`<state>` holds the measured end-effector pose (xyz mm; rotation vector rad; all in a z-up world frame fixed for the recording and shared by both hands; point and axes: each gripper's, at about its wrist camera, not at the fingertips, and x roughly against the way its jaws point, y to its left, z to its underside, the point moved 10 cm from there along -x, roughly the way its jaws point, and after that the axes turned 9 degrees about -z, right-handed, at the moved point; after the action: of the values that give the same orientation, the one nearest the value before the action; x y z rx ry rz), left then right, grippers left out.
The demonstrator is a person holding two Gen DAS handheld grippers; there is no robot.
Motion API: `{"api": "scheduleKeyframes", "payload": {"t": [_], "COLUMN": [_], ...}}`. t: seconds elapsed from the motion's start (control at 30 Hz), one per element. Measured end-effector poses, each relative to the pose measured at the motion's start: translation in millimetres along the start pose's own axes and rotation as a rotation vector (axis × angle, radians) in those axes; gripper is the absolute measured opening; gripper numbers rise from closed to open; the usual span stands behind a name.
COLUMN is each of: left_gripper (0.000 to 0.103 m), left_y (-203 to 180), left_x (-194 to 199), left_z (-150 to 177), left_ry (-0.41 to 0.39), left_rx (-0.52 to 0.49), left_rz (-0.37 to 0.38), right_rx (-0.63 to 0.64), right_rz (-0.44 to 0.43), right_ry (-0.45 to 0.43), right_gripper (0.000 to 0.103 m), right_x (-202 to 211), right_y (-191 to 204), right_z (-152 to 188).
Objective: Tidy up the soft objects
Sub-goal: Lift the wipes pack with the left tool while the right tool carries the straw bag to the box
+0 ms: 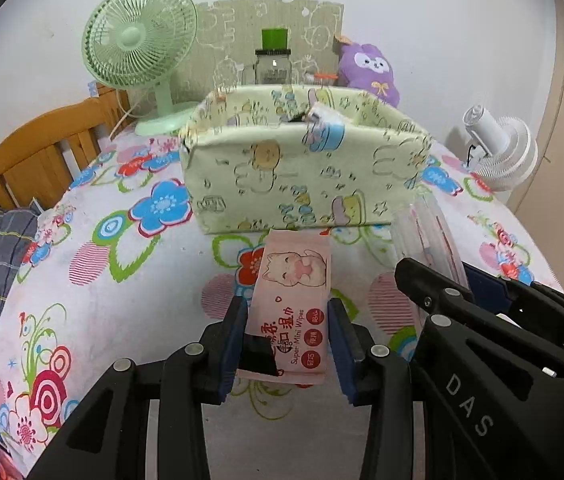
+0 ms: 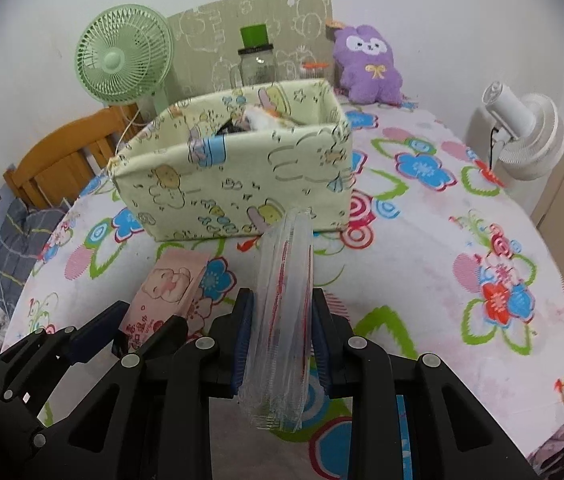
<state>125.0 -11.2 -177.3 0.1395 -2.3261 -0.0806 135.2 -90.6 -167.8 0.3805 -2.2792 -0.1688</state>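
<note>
- The left gripper (image 1: 287,344) was clamped on a pink pack of wet wipes (image 1: 291,304), its blue pads pressing both long sides, the pack held above the flowered bedsheet (image 1: 114,248).
- The right gripper (image 2: 282,336) was closed on a clear plastic packet (image 2: 283,312) standing on edge between its fingers.
- Both packs sat just in front of the pale green fabric box (image 2: 234,176), which already held a few items that could not be made out.
- Behind the box stood a green fan (image 1: 140,40), a glass jar (image 1: 273,66) and a purple plush toy (image 2: 367,66); a white fan (image 2: 525,136) stood off to the right.
</note>
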Motion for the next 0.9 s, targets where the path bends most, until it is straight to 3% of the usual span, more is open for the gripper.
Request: {"api": "scheduleKeyframes", "payload": {"t": [0.9], "left_gripper": [0.041], "left_y": [-1], "left_x": [91], "left_z": [-39], "left_ry": [-0.194], "left_rx": [0.029], "left_rz": [-0.022], "right_rx": [0.080], "right_rz": [0.002], "right_ry": [-0.175], "right_gripper": [0.031], "right_x": [96], "right_y": [21], "right_z": [-41]}}
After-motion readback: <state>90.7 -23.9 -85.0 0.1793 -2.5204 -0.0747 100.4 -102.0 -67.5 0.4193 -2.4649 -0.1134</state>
